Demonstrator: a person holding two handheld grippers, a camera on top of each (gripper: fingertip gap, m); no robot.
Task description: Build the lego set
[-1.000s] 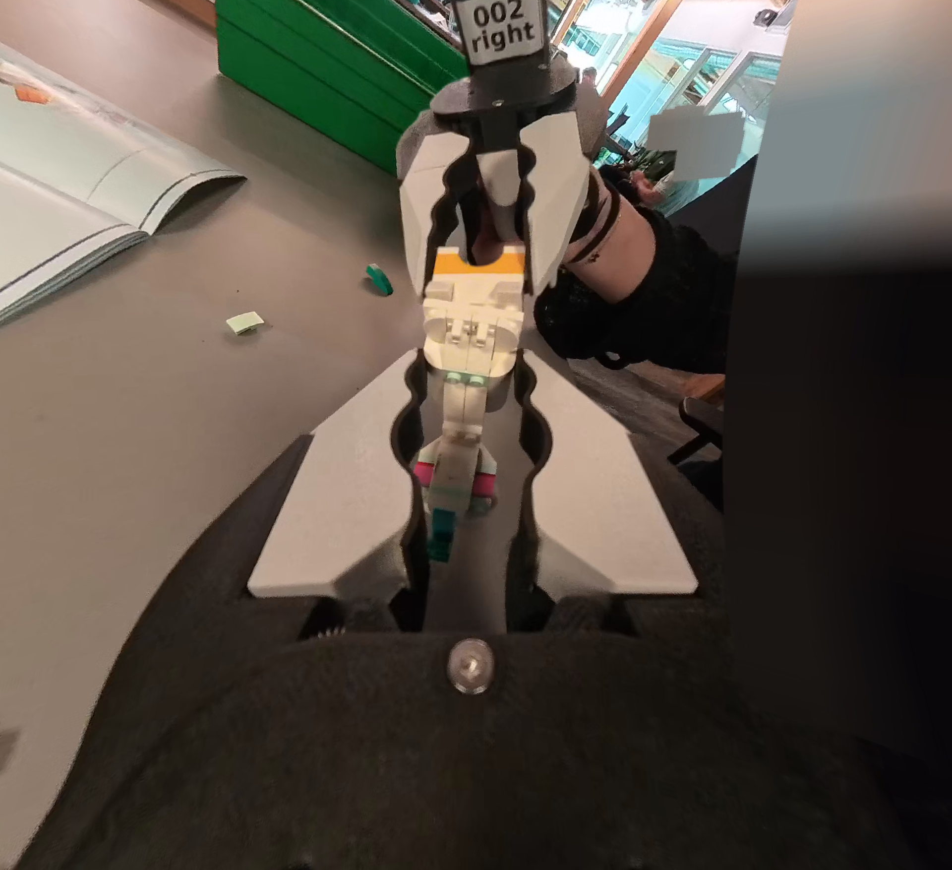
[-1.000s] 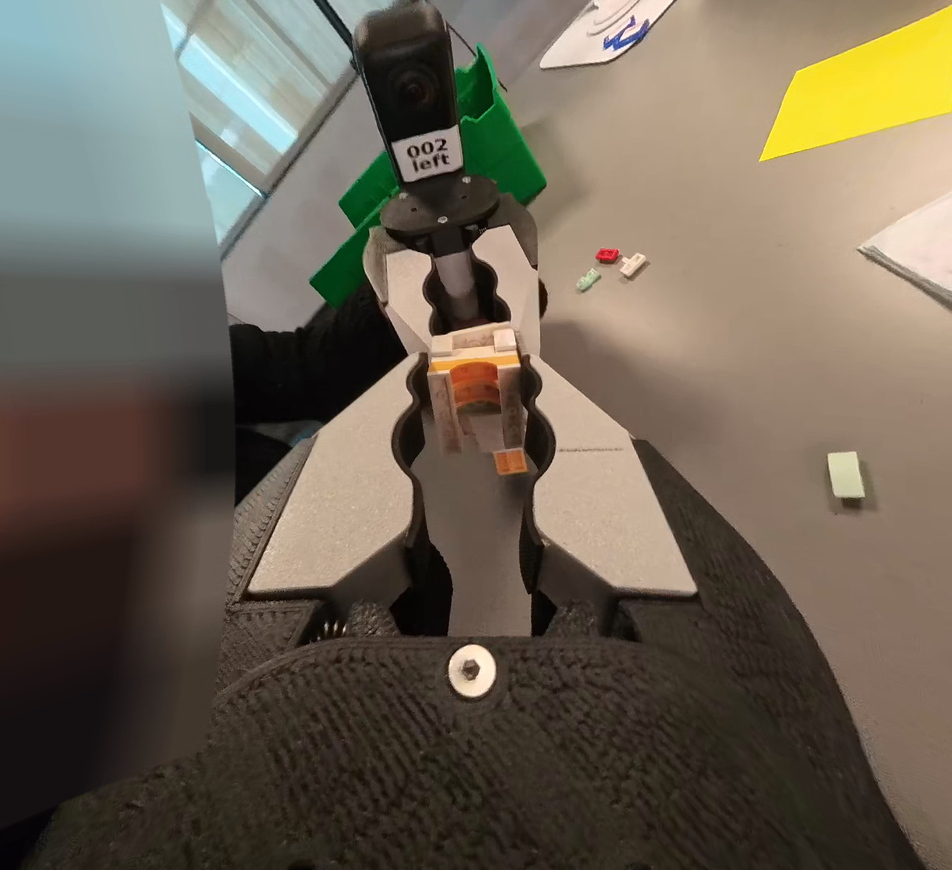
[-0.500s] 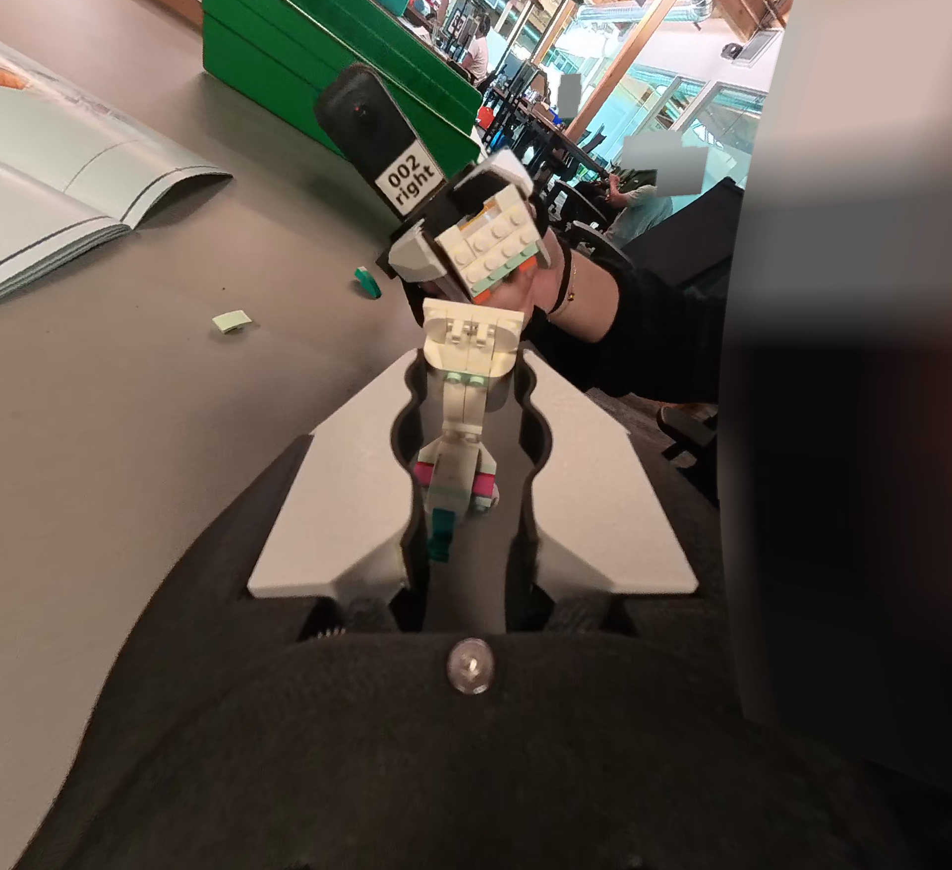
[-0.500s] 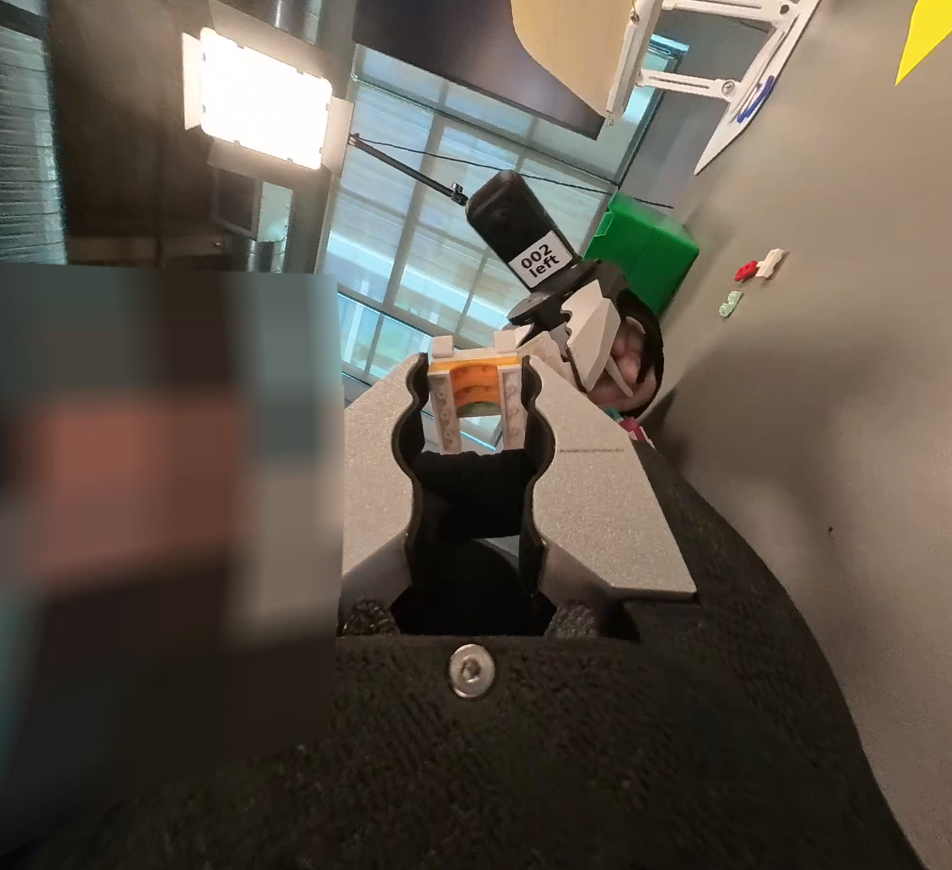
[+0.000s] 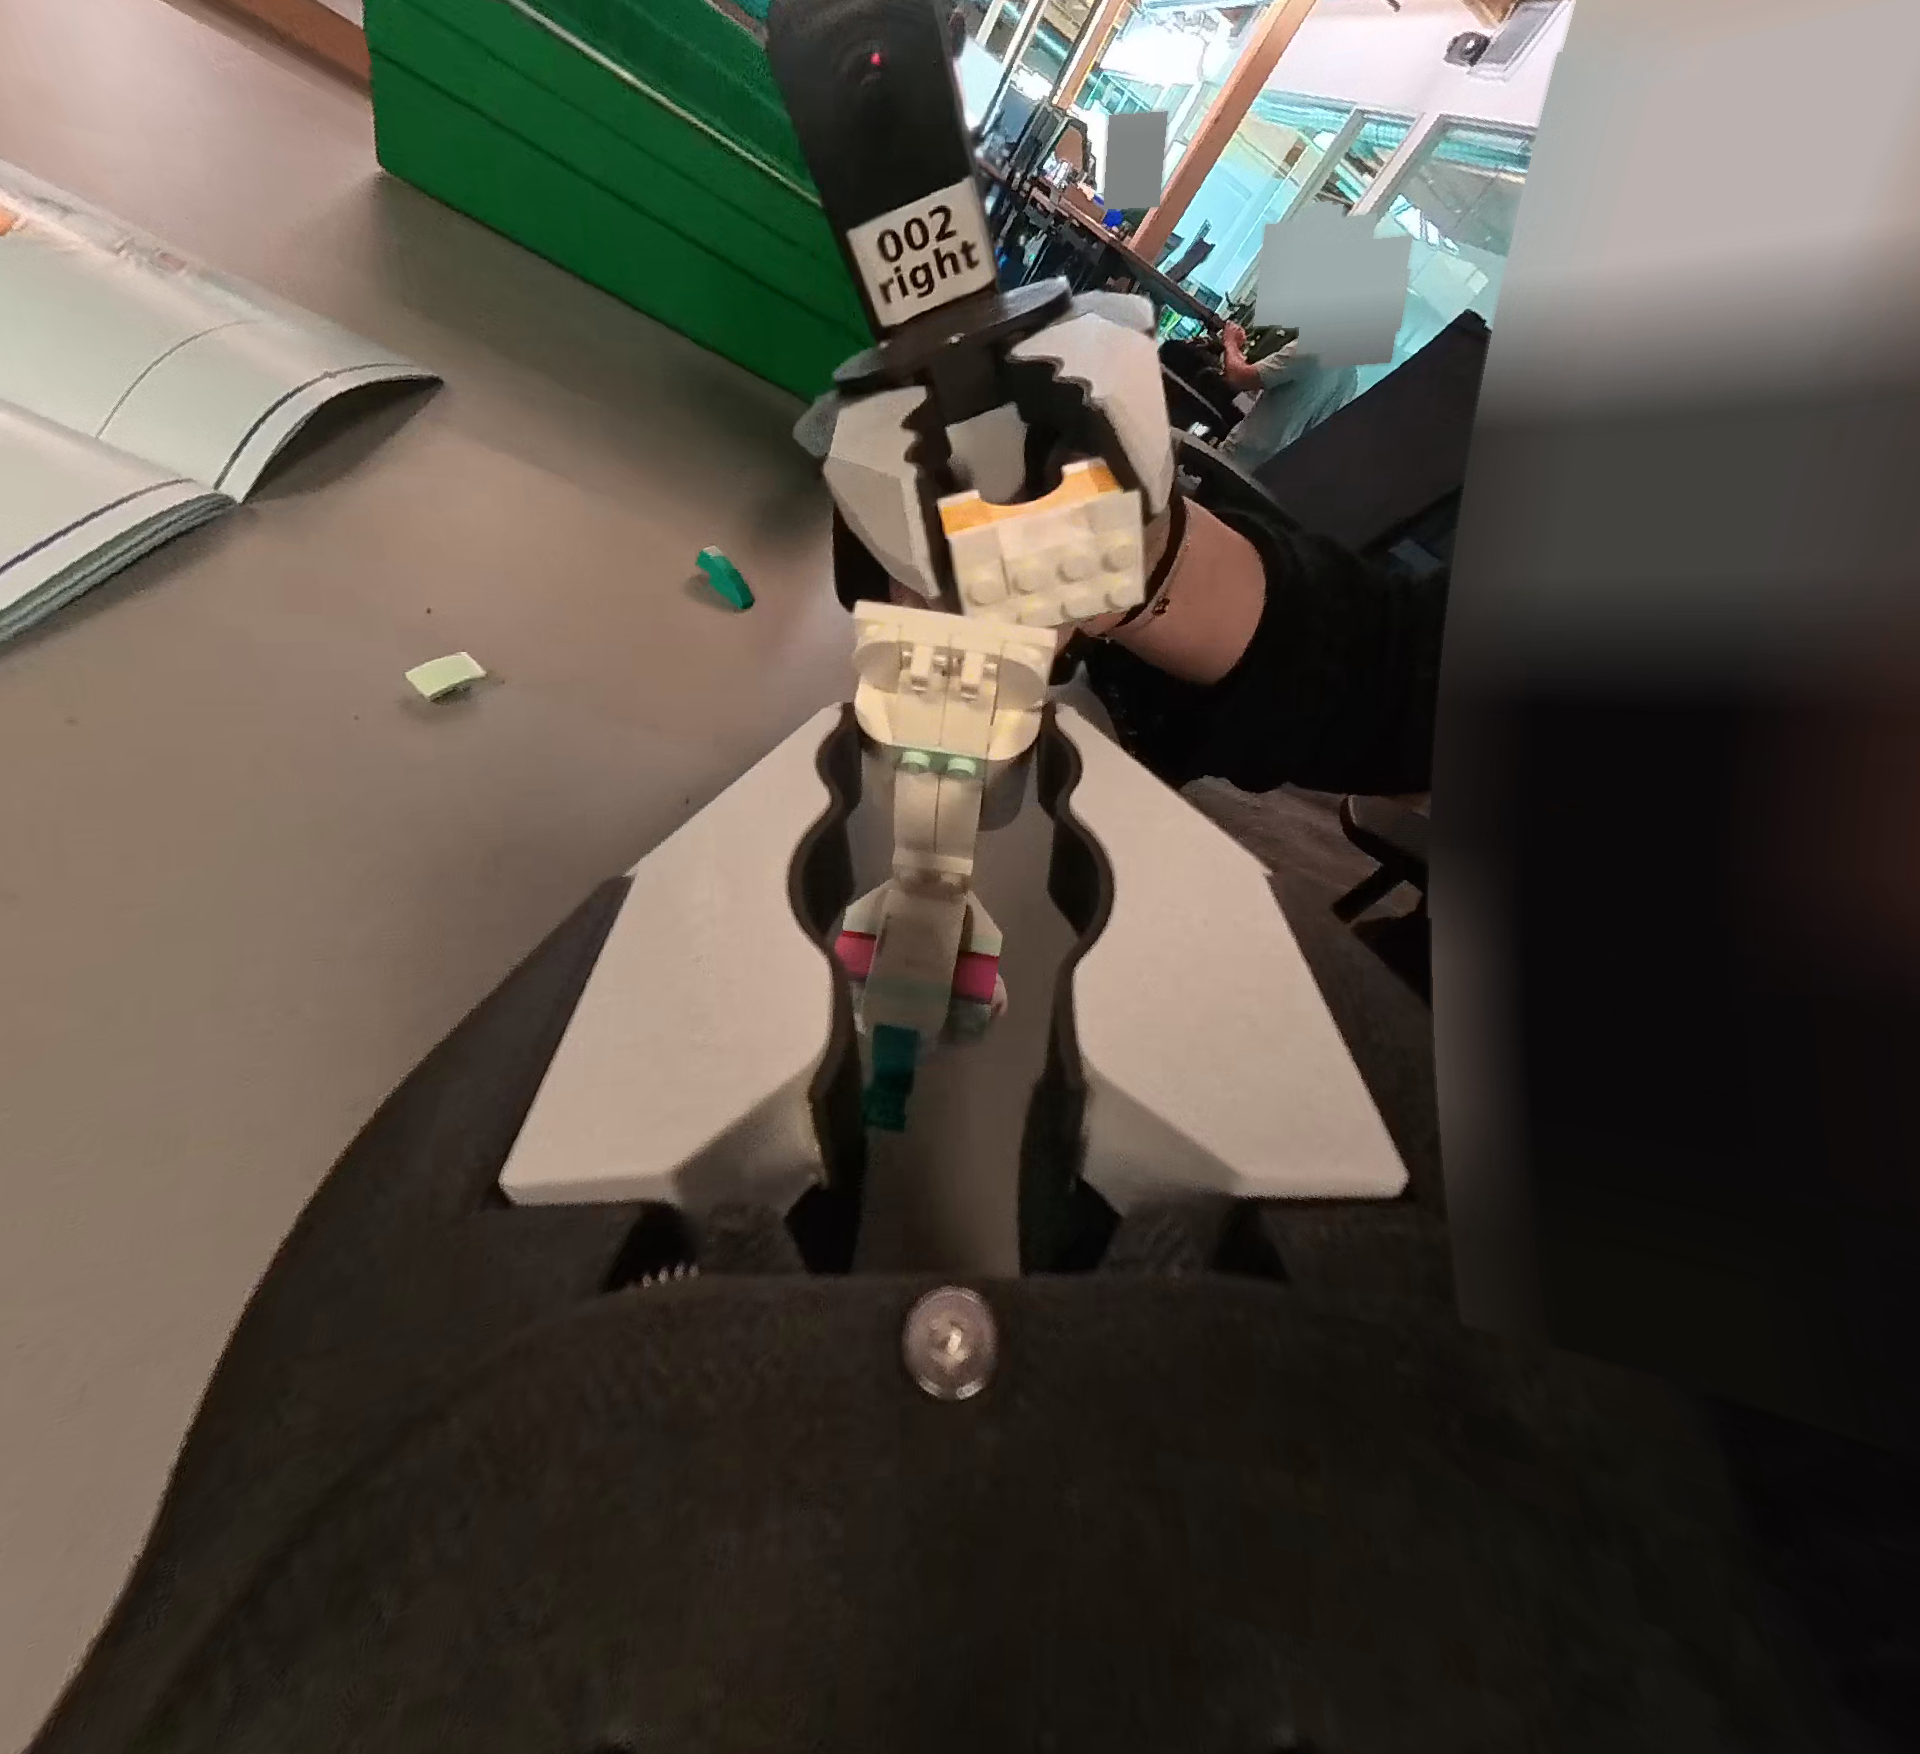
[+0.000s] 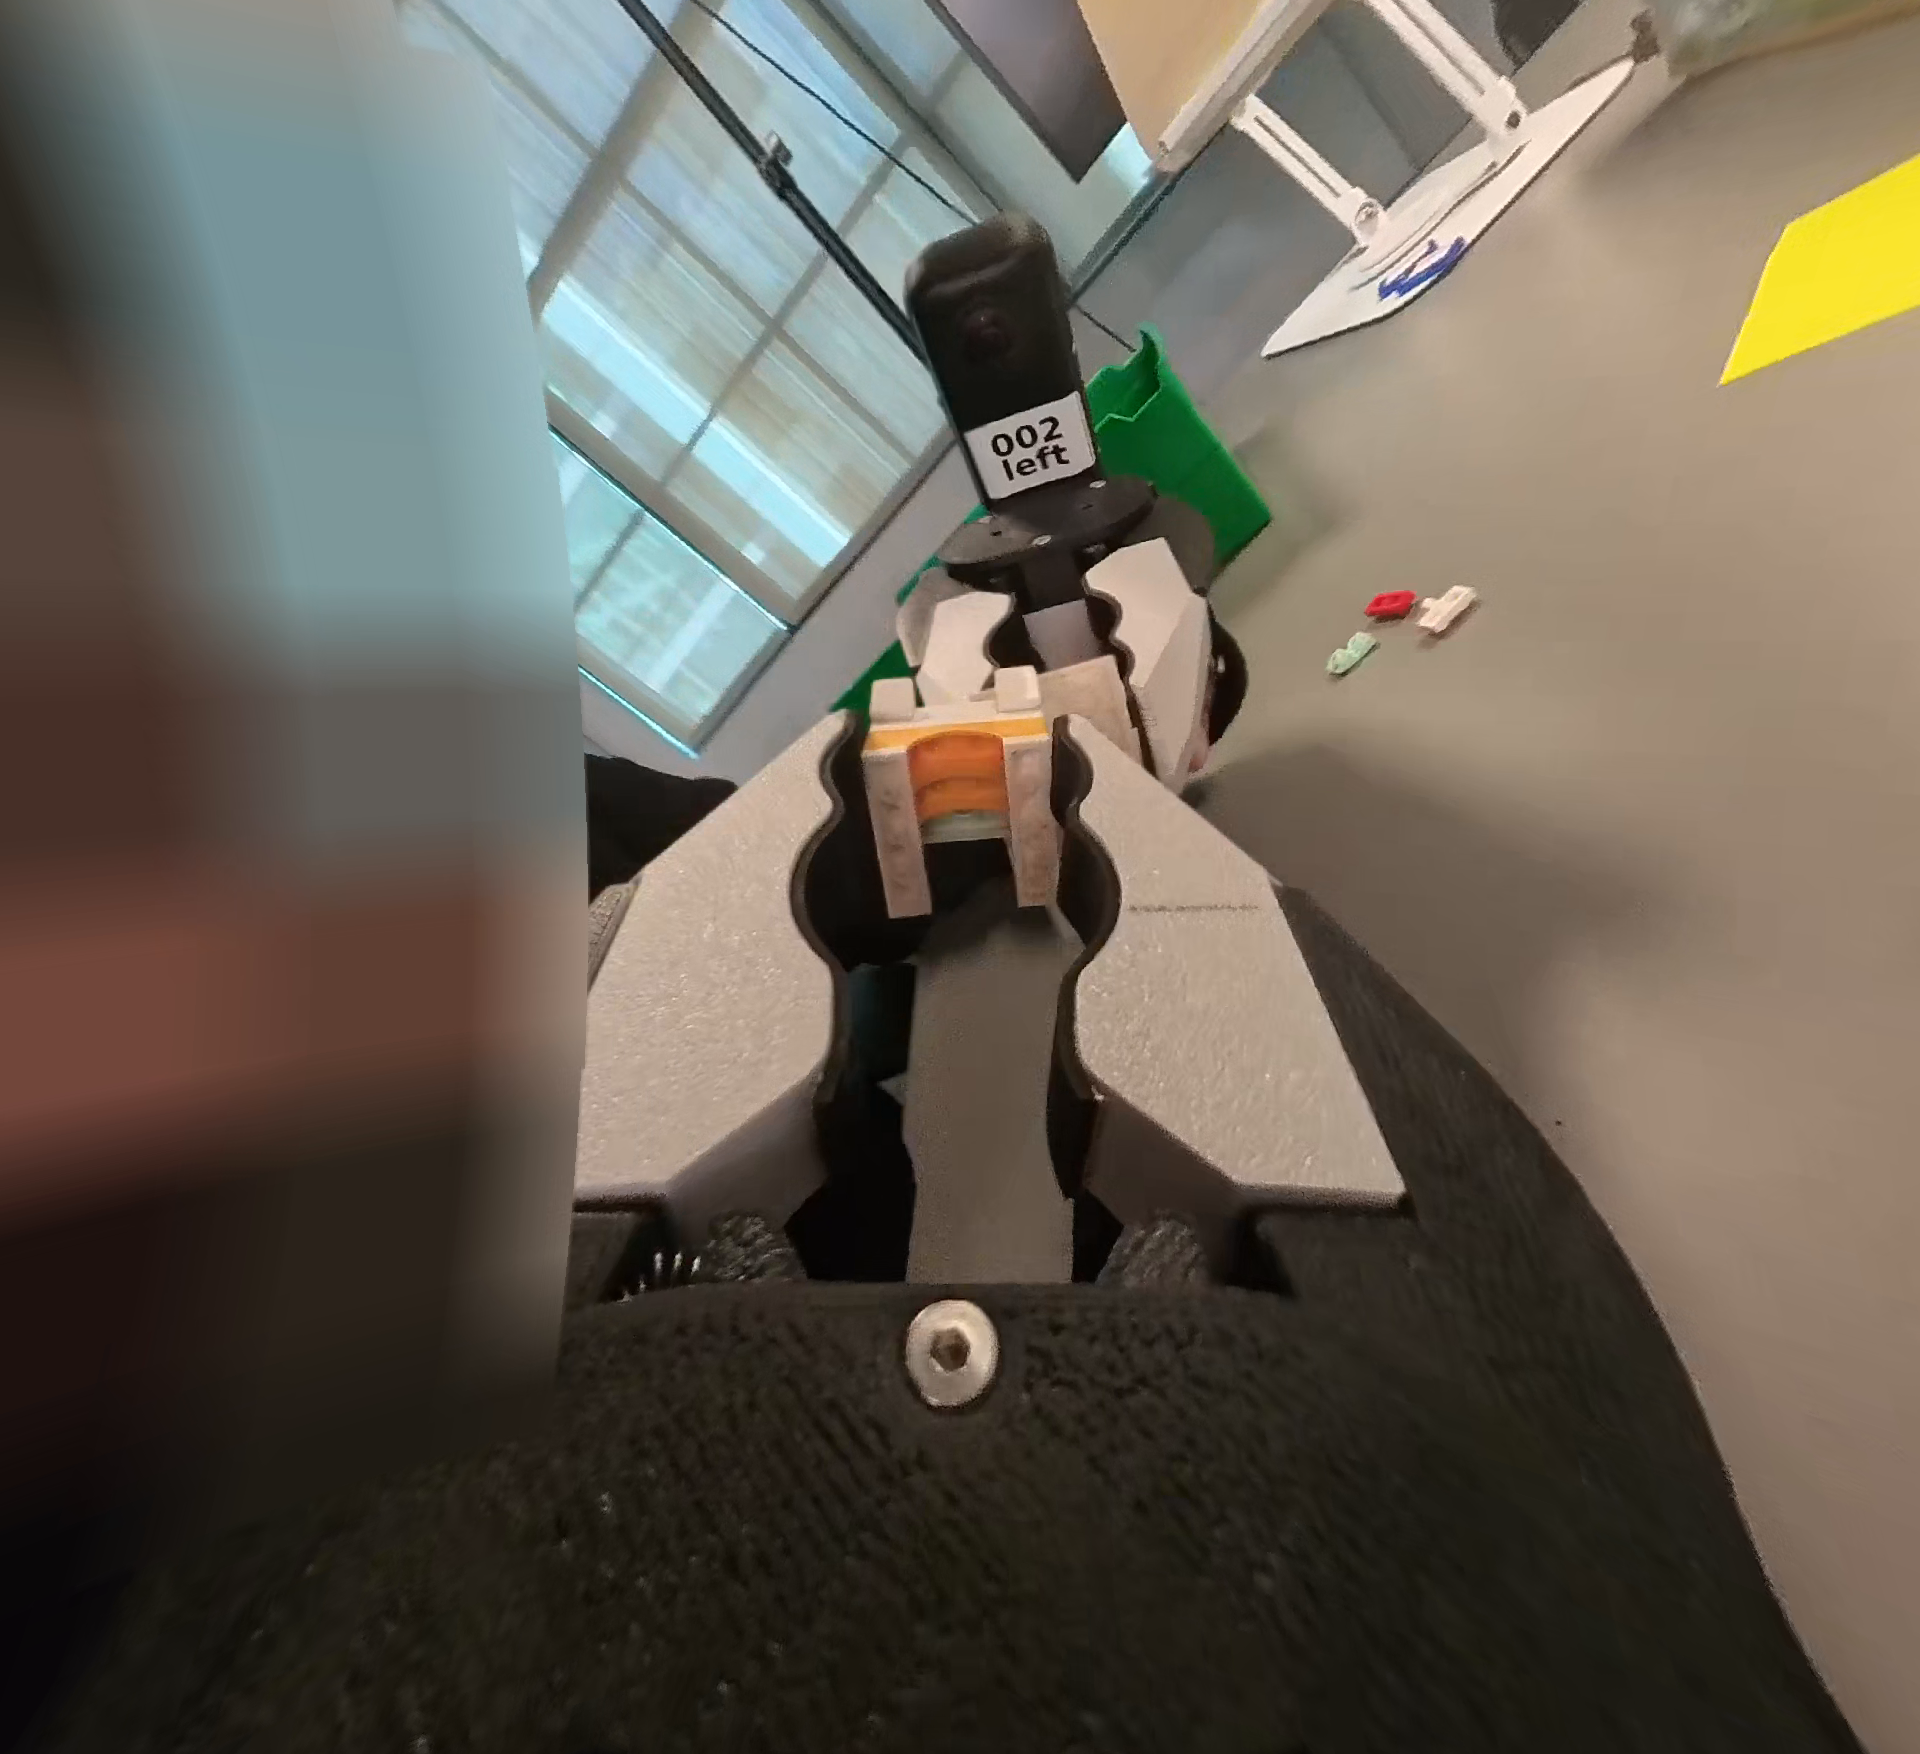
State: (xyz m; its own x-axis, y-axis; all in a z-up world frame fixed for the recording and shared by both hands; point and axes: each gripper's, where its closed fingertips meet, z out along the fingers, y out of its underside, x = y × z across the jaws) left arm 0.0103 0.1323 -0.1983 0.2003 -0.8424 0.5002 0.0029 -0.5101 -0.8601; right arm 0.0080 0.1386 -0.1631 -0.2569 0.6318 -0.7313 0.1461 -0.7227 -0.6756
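My left gripper (image 5: 945, 748) is shut on a white lego assembly (image 5: 940, 831) with pink and teal parts, held above the table. My right gripper (image 5: 997, 499) faces it from beyond, shut on a white and orange block (image 5: 1049, 561) whose studs face the left camera. The block's lower edge sits at the assembly's top end; I cannot tell whether they touch. In the right wrist view, my right gripper (image 6: 961, 748) clamps the same block (image 6: 961, 800), with the left gripper (image 6: 1049, 655) just behind it.
A green bin (image 5: 582, 104) stands at the back of the grey table, with an open booklet (image 5: 125, 416) at left. Loose teal (image 5: 725, 576) and pale green (image 5: 447, 674) pieces lie near. Red (image 6: 1388, 604) and white (image 6: 1446, 609) pieces, a yellow sheet (image 6: 1829, 291) and a white stand (image 6: 1434, 177) lie farther off.
The block was against the assembly's top, then the right gripper pulled it away and tilted it. Now it is back near the assembly's top. The left gripper stayed nearly still.
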